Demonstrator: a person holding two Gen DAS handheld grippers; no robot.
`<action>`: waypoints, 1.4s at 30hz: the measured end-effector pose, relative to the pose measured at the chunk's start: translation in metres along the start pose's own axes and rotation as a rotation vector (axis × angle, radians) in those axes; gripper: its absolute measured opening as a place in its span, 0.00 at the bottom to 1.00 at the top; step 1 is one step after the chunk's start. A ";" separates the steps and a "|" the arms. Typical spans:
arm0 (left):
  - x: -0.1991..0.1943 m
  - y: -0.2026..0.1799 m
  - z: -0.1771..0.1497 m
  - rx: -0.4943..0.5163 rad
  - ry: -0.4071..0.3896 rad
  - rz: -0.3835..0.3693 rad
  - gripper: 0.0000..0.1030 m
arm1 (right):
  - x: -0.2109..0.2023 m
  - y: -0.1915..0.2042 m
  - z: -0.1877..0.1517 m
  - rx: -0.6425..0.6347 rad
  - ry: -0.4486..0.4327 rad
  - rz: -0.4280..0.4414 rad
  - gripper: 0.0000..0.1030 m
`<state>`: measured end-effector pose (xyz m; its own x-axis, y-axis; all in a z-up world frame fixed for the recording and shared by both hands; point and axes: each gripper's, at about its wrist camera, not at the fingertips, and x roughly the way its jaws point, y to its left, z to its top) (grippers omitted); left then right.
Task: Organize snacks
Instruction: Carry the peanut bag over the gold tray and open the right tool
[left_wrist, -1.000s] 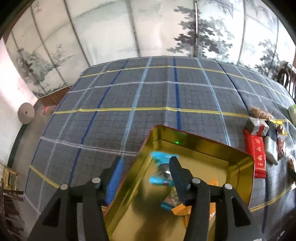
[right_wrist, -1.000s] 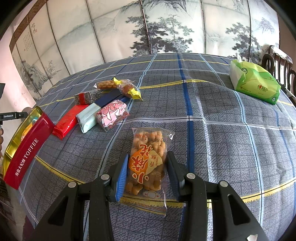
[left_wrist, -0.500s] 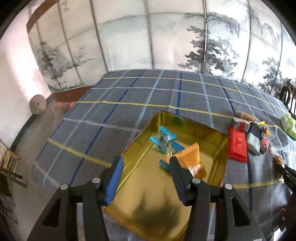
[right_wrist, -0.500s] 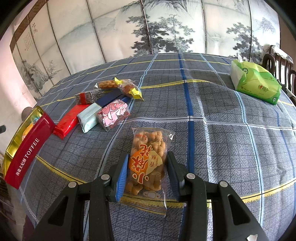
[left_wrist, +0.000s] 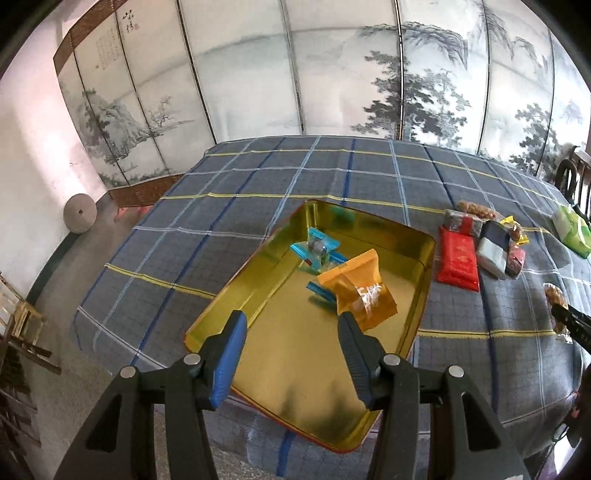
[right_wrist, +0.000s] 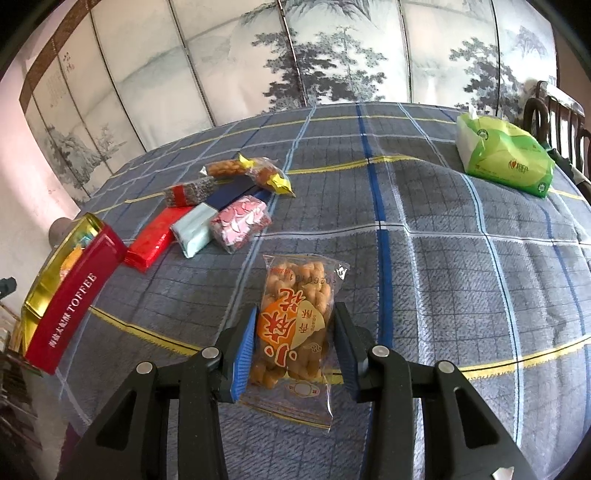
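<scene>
**Hovering over the tin**

My left gripper (left_wrist: 291, 345) is hanging with its jaws apart and empty above the gold tin (left_wrist: 413, 325), where an orange packet (left_wrist: 356, 291) and blue-wrapped candy (left_wrist: 317, 248) are lying on the plaid tabletop (left_wrist: 229, 206).

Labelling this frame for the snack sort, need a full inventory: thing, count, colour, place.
toffee tin: 1, gold inside, red outside, table's left end
orange packet: 1, in tin
blue-wrapped candies: at least 2, in tin
twist-snack bag: 1, clear with orange label, between right jaws
red packet: 1, beside tin
other mixed packets: about six, clustered by the red packet
tissue pack: 1, green, far right
plaid tablecloth: 1, grey-blue
folding screen: 1, ink landscape, behind
left hand-held gripper: open, empty, over tin
right hand-held gripper: shut on bag
</scene>
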<state>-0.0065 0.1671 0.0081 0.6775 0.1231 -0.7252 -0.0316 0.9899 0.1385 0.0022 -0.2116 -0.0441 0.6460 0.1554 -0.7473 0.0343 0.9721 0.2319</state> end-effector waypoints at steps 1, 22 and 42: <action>0.000 -0.001 -0.001 0.005 0.002 -0.002 0.51 | -0.003 0.003 0.001 -0.002 -0.006 0.008 0.36; 0.000 0.004 -0.016 0.007 0.014 -0.003 0.51 | -0.031 0.138 0.030 -0.194 -0.025 0.279 0.36; 0.007 0.047 -0.038 -0.068 0.116 0.000 0.55 | 0.020 0.254 0.035 -0.226 0.142 0.473 0.36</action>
<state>-0.0314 0.2170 -0.0160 0.5879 0.1264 -0.7990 -0.0840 0.9919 0.0951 0.0509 0.0326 0.0215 0.4410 0.5921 -0.6745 -0.4101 0.8014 0.4354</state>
